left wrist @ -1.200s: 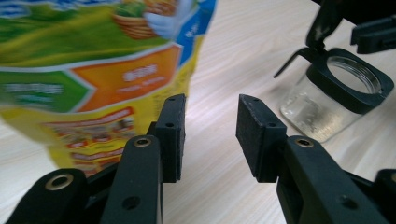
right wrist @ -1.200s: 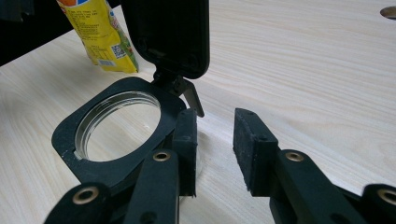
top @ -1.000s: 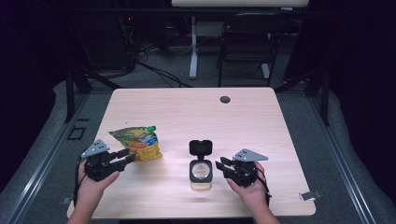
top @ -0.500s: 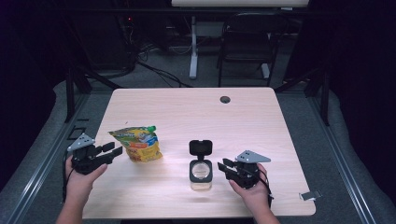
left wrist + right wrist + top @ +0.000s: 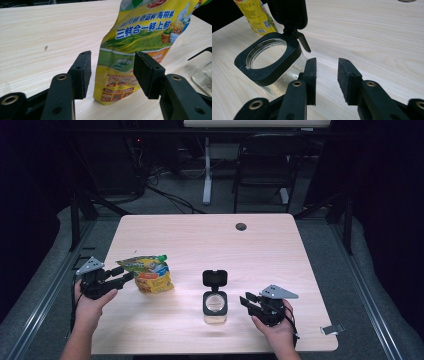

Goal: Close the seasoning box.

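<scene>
A yellow-green food pouch (image 5: 149, 273) with a green cap stands on the left part of the wooden table (image 5: 200, 240). My left gripper (image 5: 126, 277) is open just left of it, tips close to the pouch and not touching. In the left gripper view the pouch (image 5: 140, 45) stands just beyond the open left gripper (image 5: 112, 66). A clear jar (image 5: 215, 306) with a black rim has its hinged lid (image 5: 215, 278) flipped up. My right gripper (image 5: 246, 300) is open to the right of it. In the right gripper view the jar (image 5: 268, 58) is left of the right gripper (image 5: 327, 66), which holds nothing.
A round cable hole (image 5: 241, 226) sits near the table's far edge. A chair (image 5: 265, 165) and desk legs stand on the floor behind the table. A small clip (image 5: 331, 329) lies on the floor by the front right corner.
My left gripper drew back to the left from the pouch, then edged forward and toward it again. The right gripper has barely shifted. Pouch and jar stay put.
</scene>
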